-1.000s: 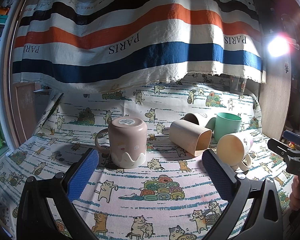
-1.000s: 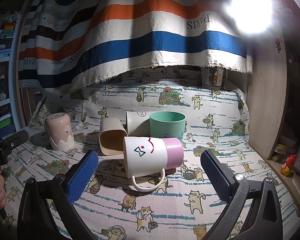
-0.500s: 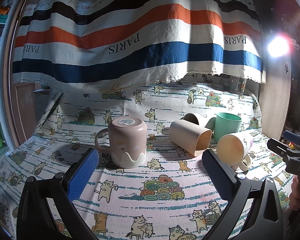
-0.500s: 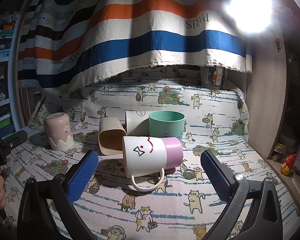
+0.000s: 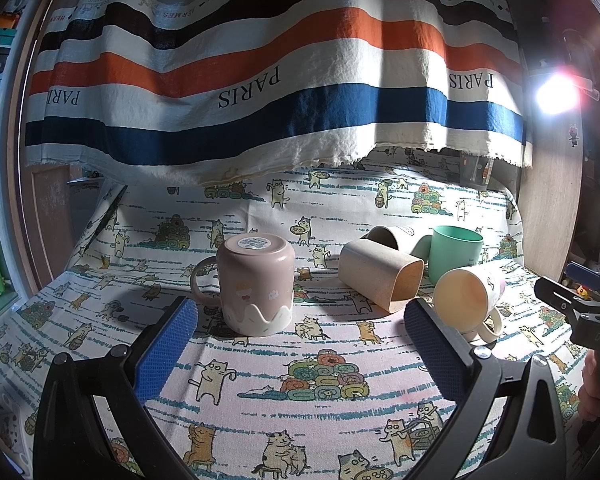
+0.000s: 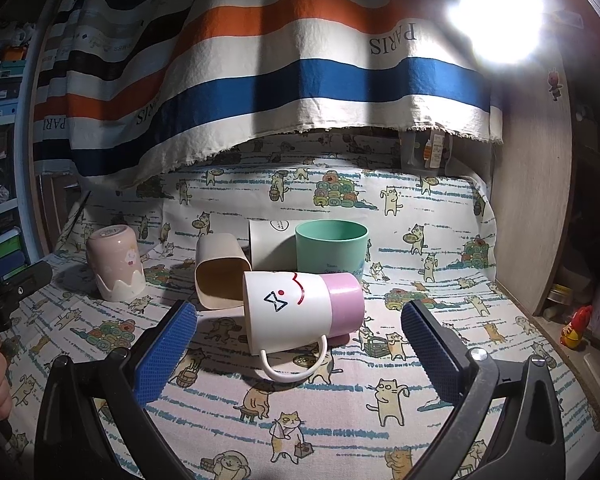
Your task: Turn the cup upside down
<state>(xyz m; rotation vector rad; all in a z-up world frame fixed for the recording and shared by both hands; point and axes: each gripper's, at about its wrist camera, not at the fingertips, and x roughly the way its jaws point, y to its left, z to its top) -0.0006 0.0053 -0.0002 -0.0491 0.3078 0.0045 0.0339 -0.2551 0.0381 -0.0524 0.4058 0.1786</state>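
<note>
Mug [image 6: 300, 312] on its side on the cat-print counter [image 6: 420, 420], handle toward the right claw [image 6: 300, 340], mouth leftward. Both claws spread, empty; left claw [image 5: 300, 344] near the upturned pink cup [image 5: 256, 284]. Could roll or nudge the beige cup [image 6: 220, 276] if pinched off-centre

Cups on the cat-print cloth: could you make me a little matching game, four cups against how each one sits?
Cups:
1. pink mug
2. green cup
3. white and pink mug
4. beige square cup

States:
A. upright, mouth up
B. on its side, handle toward the right camera
C. upside down, label on its base
D. on its side, no handle

Pairs: 1-C, 2-A, 3-B, 4-D
</note>
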